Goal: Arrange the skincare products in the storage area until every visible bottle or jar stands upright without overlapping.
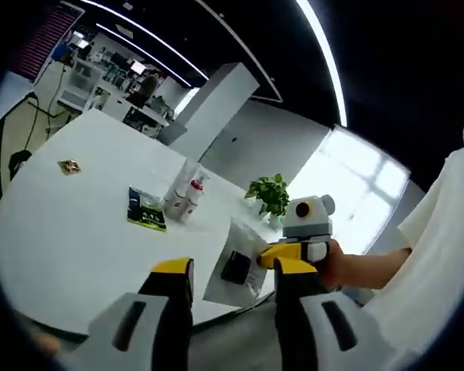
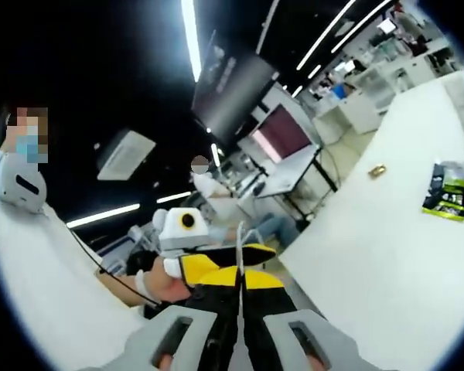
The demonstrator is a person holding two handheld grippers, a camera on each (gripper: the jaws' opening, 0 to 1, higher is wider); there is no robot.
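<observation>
A: Left gripper view. What is the left claw [image 1: 232, 282] doing?

B: Its two yellow-tipped jaws are standing wide apart with nothing between them, hanging off the near edge of the white bench [image 1: 77, 224].

A: And where are the bottles [image 1: 185, 195] lying relative to it?

B: They are standing upright, touching or nearly so, well beyond the claw toward the middle of the bench. A green packet [image 1: 146, 209] is lying flat just beside them. A small brown item [image 1: 69, 166] is sitting well apart, farther along the bench.

A: What is entering from the right?

B: The right claw [image 1: 282, 257], held in a hand [image 1: 336, 267], is pinching the edge of a clear bag [image 1: 236, 267] with a dark object inside; the bag is resting at the bench edge. A potted plant [image 1: 269, 193] is standing behind it.

A: Right gripper view?

B: The right claw [image 2: 238, 280] is showing jaws pressed together on a thin sheet edge, the clear bag [image 2: 239, 243]. The left claw [image 2: 216, 267] is sitting just behind it. The bench [image 2: 371, 255] is stretching to the right, carrying the green packet [image 2: 447, 192] and the brown item [image 2: 377, 171], both well apart from the claw.
</observation>
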